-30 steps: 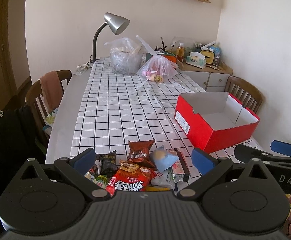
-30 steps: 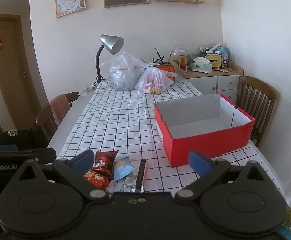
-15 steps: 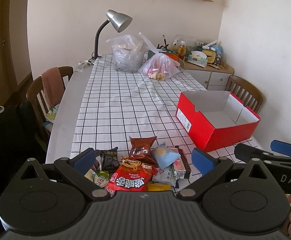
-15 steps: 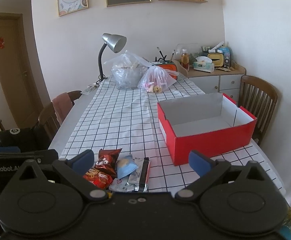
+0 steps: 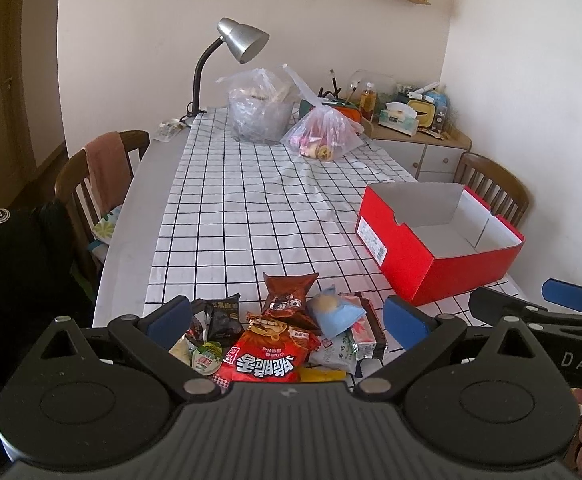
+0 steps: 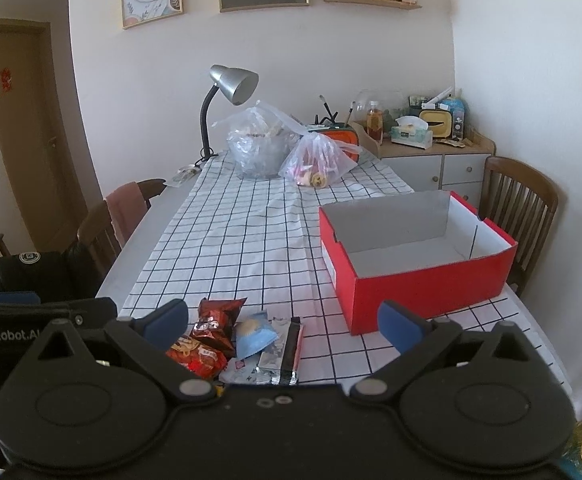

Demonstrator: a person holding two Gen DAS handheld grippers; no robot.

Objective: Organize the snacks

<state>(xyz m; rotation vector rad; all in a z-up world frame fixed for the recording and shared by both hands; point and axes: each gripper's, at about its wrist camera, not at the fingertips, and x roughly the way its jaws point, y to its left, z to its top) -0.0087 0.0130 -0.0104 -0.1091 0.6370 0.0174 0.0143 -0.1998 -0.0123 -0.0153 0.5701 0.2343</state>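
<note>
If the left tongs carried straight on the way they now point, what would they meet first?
Most likely the snack pile: the open left tongs frame the brown packet and the red packet. Depth is unclear, so they might instead pass above onto the checked tablecloth.

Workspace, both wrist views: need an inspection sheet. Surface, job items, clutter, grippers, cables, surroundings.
Surface: grey table under a white black-grid cloth, rumpled mid-table.
Job's things: heap of snack packets at the near edge, a red foil bag, a brown packet and a light-blue pouch among them; open red cardboard box, no snacks seen inside.
Clutter: two clear plastic bags of food at the far end.
Grippers: left gripper open above the heap; right gripper open, holding nothing.
Cables: lamp cord, partly seen.
Surroundings: silver gooseneck desk lamp, wooden chairs, loaded sideboard.
</note>
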